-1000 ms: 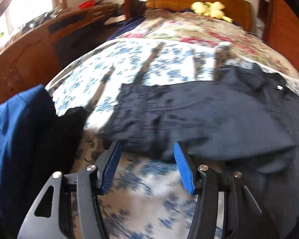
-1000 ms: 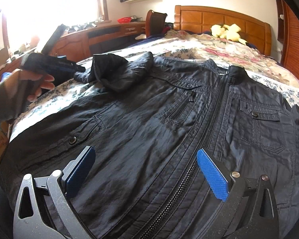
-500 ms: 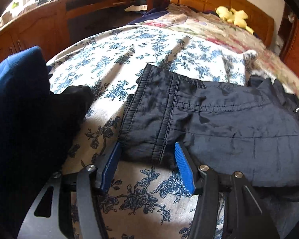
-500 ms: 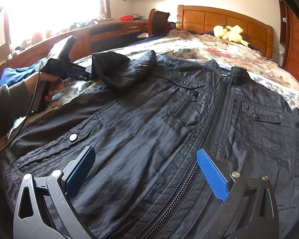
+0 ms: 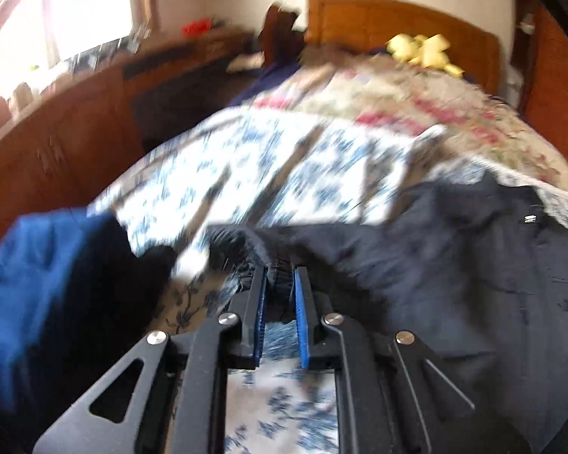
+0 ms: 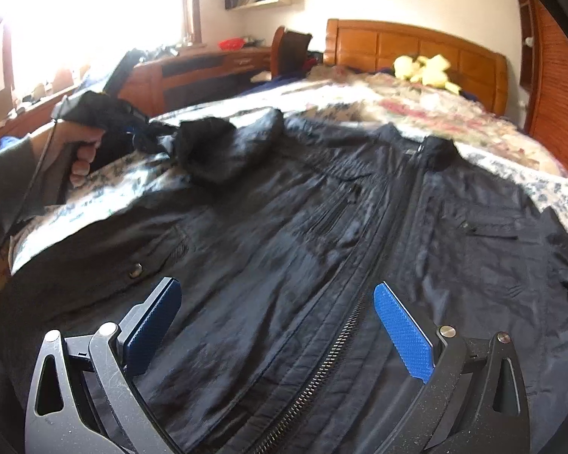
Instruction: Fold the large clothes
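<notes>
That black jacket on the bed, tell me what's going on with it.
A person is folding the black jacket, which lies zipped and front up on the floral bedspread. The left gripper has just closed its fingers on the sleeve cuff, which is pinched between the blue pads. The right gripper hangs open over the jacket's hem near the zipper, holding nothing.

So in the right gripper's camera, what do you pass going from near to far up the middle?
Right gripper → jacket zipper → jacket collar → flowered quilt → yellow toy → headboard.
</notes>
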